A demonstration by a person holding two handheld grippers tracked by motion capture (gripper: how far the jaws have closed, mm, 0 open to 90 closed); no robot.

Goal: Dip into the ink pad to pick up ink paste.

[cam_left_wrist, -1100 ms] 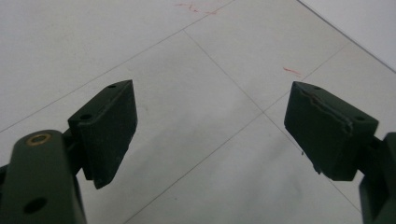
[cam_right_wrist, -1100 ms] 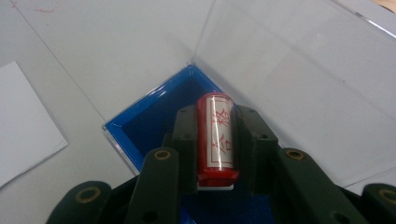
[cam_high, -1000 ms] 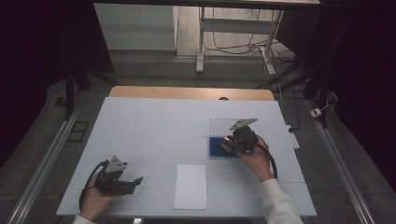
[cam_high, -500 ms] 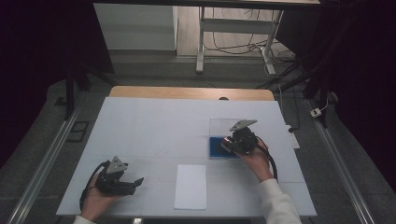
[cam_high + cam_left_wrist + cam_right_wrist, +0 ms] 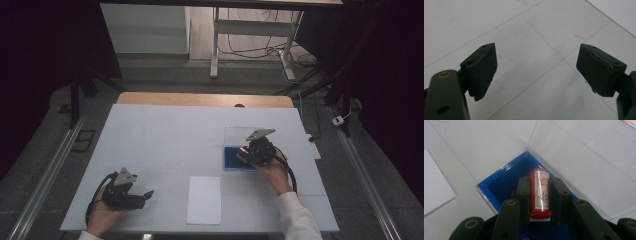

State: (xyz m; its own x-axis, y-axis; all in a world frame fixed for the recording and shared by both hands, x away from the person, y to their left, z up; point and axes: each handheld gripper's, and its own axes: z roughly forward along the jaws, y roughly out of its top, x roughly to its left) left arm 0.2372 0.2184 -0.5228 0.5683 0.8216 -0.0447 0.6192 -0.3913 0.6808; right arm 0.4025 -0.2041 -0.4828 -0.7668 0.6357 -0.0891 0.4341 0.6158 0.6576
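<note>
Nothing shifted over the last second: both hands parked, same layout. Reads as a dwell, likely inking the stamp.

Right gripper (image 5: 539, 195) clamped on stamp (image 5: 539, 192), centre frame in right gripper view, held over blue pad (image 5: 506, 182) in clear box (image 5: 584, 170); whether it touches the pad, cannot tell. Stamp: glossy red cylinder, white label, red characters. Box lid: clear hard plastic, hinged up.

Left gripper (image 5: 536, 70) wide open, empty, lower left of high view over matte white table (image 5: 165, 135). Flat white paper (image 5: 204, 199) bottom centre.
</note>
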